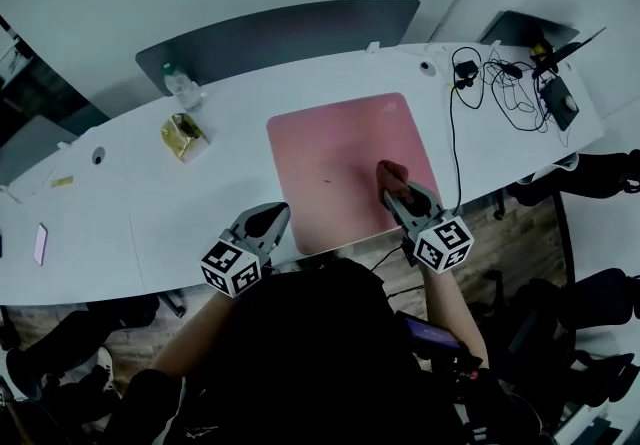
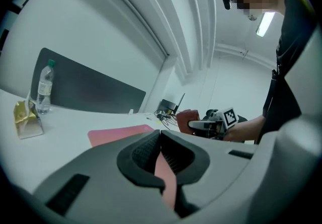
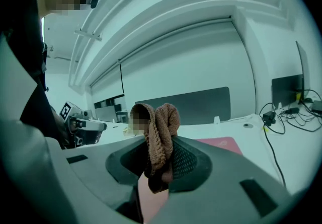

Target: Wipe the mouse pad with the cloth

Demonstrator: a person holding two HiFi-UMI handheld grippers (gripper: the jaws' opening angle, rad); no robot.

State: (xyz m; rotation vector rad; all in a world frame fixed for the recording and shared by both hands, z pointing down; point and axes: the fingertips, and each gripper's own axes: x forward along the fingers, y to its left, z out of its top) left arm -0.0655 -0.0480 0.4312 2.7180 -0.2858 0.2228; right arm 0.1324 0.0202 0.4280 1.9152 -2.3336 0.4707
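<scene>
Cloth (image 3: 160, 135) soft, light — right claw (image 3: 157, 165) clamped on bunched fold, over mouse pad (image 1: 340, 158). Left claw (image 2: 160, 142) closed, empty.

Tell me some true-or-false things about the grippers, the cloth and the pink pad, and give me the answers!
1. The right gripper holds the brown cloth. True.
2. The left gripper holds the bottle. False: its jaws are together on nothing, and the bottle stands at the far edge of the table.
3. The mouse pad is pink. True.
4. The cables lie on the mouse pad. False: they lie on the table, to the pad's right.
</scene>
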